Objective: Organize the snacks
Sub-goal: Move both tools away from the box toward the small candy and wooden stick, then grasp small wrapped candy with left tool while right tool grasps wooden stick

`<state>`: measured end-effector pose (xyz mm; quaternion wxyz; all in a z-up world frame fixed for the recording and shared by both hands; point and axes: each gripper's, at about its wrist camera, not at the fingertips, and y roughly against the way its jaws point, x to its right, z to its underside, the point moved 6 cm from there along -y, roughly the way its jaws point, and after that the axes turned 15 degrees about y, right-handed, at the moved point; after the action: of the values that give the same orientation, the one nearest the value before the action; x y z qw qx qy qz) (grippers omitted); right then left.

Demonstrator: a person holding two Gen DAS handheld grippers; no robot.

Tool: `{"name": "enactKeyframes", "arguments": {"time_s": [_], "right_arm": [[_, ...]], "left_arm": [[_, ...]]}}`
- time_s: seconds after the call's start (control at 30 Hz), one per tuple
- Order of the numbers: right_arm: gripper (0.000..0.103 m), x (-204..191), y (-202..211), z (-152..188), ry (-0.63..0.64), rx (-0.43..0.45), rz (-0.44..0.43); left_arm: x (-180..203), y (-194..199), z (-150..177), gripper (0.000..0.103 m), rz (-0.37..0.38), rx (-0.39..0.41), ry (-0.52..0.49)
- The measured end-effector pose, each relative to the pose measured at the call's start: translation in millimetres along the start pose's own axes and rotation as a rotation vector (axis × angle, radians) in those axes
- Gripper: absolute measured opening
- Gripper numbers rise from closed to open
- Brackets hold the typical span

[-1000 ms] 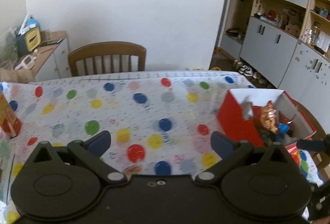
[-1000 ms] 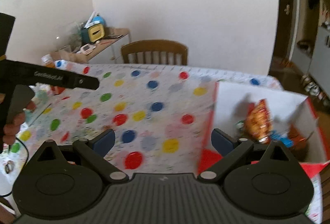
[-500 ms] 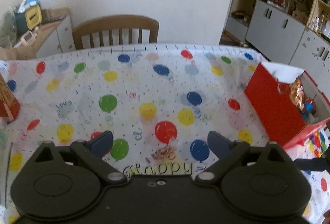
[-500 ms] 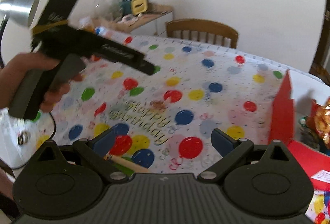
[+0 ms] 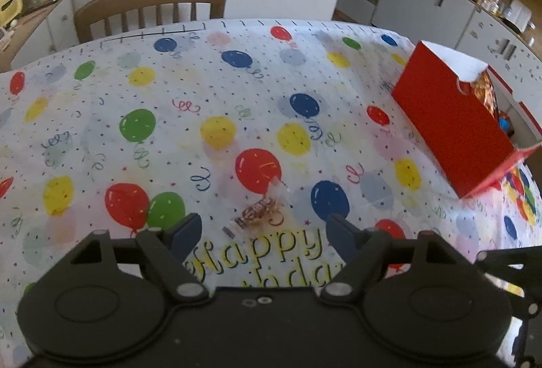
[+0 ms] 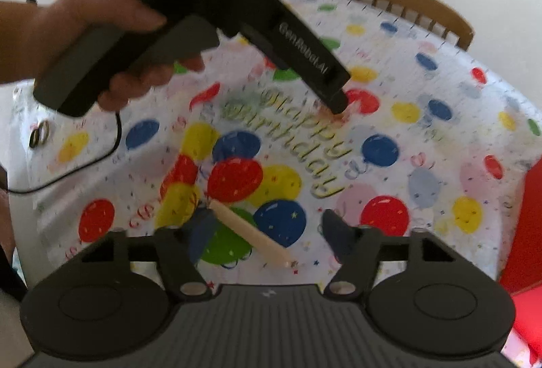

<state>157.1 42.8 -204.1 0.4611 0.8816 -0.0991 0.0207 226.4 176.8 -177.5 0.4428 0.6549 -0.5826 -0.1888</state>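
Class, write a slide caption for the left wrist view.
Open left gripper poised over a wrapped candy on the balloon tablecloth, red box alongside.

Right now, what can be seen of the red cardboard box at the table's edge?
The red cardboard box stands open-topped on the balloon-print tablecloth, at the right of the left wrist view. Its outside is glossy red, its inside white, and one flap hangs down at the near corner. Shiny wrapped snacks show inside it. Neither tool touches it.

"Happy Birthday" on tablecloth, "GenRobot.AI" on left claw
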Motion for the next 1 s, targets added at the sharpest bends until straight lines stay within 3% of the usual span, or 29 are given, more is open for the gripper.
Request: {"name": "enactKeyframes", "arguments": {"time_s": [0.07,0.2,0.3,0.57,0.77,0.9,1.0], "right_arm": [[0.057,-5,-5,1,0.053,-0.015,-0.003],[0.041,-12,-13,2,0.149,-0.045,-0.023],[0.035,-15,-18,3,0.193,-0.054,-0.034],[0.022,-18,-16,4,0.174,-0.049,-0.061],[0.016,-23,-12,7,0.142,-0.053,-0.037],[0.014,-18,-10,12,0.099,-0.066,-0.002],[0.014,-13,-6,18,0.065,-0.077,0.019]], "left_arm": [[-2,-4,0,0.078,0.01,-0.007,-0.008],[-5,-14,0,0.067,0.017,-0.039,-0.013],[-3,-22,-2,0.061,0.023,-0.054,-0.03],[3,-43,-6,0.056,0.032,-0.098,-0.055],[9,-49,-5,0.039,0.029,-0.111,-0.07],[9,-50,-7,0.018,0.011,-0.105,-0.054],[7,-50,-8,0.018,0.006,-0.102,-0.019]]}}
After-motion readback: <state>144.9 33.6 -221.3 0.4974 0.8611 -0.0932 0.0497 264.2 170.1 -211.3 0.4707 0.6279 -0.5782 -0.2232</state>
